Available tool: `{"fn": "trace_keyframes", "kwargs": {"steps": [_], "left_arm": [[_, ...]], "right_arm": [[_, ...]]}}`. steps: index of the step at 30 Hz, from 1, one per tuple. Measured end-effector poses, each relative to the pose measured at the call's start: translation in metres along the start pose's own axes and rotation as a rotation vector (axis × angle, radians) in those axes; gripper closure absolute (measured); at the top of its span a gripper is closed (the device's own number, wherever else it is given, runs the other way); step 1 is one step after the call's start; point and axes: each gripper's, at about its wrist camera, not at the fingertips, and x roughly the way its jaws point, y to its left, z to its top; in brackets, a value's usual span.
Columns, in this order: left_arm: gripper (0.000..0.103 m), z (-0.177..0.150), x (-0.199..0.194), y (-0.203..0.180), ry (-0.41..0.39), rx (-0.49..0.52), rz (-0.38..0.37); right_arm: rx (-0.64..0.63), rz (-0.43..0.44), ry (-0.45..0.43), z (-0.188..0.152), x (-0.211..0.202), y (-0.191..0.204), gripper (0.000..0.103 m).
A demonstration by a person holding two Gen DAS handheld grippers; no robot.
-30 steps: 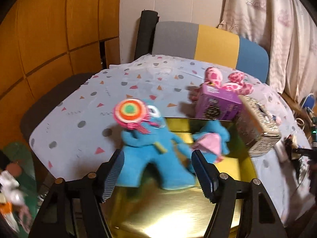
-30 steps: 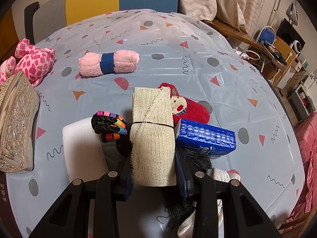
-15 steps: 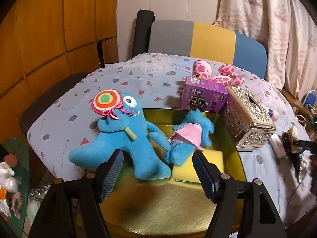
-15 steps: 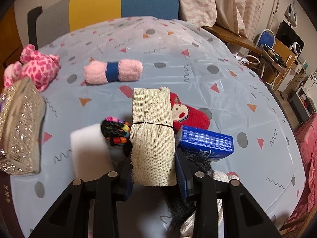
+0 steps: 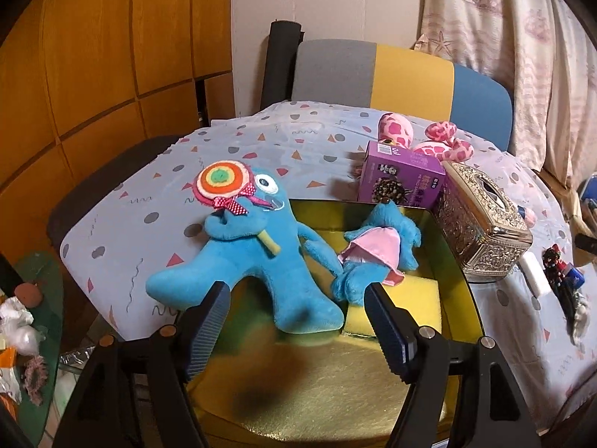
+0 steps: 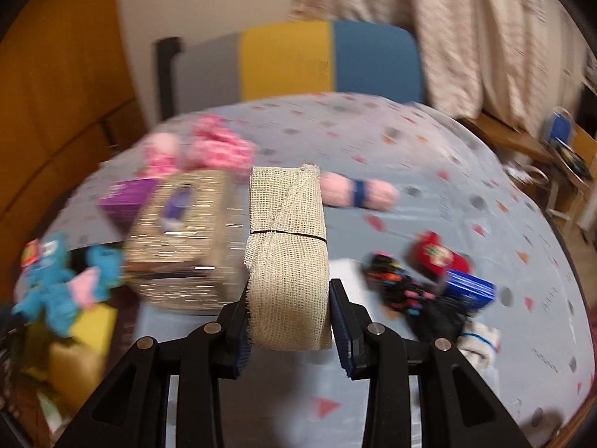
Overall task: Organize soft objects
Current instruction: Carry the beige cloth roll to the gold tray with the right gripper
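Left wrist view: left gripper (image 5: 294, 311) is being held with jaws wide apart, just opened further, nothing gripped. Big blue plush (image 5: 246, 254) is being left half in gold tray (image 5: 453, 261), head and one leg draped over tray's left rim onto table (image 5: 141, 201); slide-out is being risked.

Right wrist view, blurred: gauze roll (image 6: 287, 257) is being clamped at its near end by right gripper (image 6: 289, 313), above table's near edge. Long free end is being levered; tissue box (image 6: 179, 239) could be clipped.

Orange wood-panel wall (image 5: 93, 74); grey-yellow-blue chair (image 5: 403, 74); pale patterned curtain (image 5: 503, 37).
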Motion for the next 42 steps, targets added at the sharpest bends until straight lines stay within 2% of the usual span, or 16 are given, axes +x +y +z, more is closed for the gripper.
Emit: {"fn": "trace_keyframes", "kwargs": {"steps": [9,14,18,23,26,32,42], "left_arm": [[0.028,-0.005,0.001,0.009,0.008,-0.035,-0.008],[0.028,-0.006,0.0,0.019,0.001,-0.064,-0.003],[0.028,-0.006,0.001,0.029,-0.002,-0.095,0.008],[0.028,-0.008,0.006,0.037,0.012,-0.118,0.013],[0.028,-0.01,0.006,0.034,0.019,-0.103,0.008],[0.028,-0.01,0.005,0.028,0.014,-0.083,0.002],[0.027,-0.009,-0.005,0.0,0.001,0.015,-0.033]], "right_arm": [[-0.26,0.292,0.073,-0.025,-0.009,0.132,0.067],[-0.305,0.387,0.173,-0.051,0.011,0.183,0.067],[-0.378,0.386,0.233,-0.069,0.025,0.208,0.067],[-0.437,0.314,0.295,-0.08,0.048,0.216,0.062],[-0.426,0.313,0.31,-0.086,0.052,0.212,0.059],[-0.363,0.35,0.26,-0.079,0.035,0.195,0.058],[-0.286,0.308,0.167,-0.065,0.014,0.174,0.058]]}}
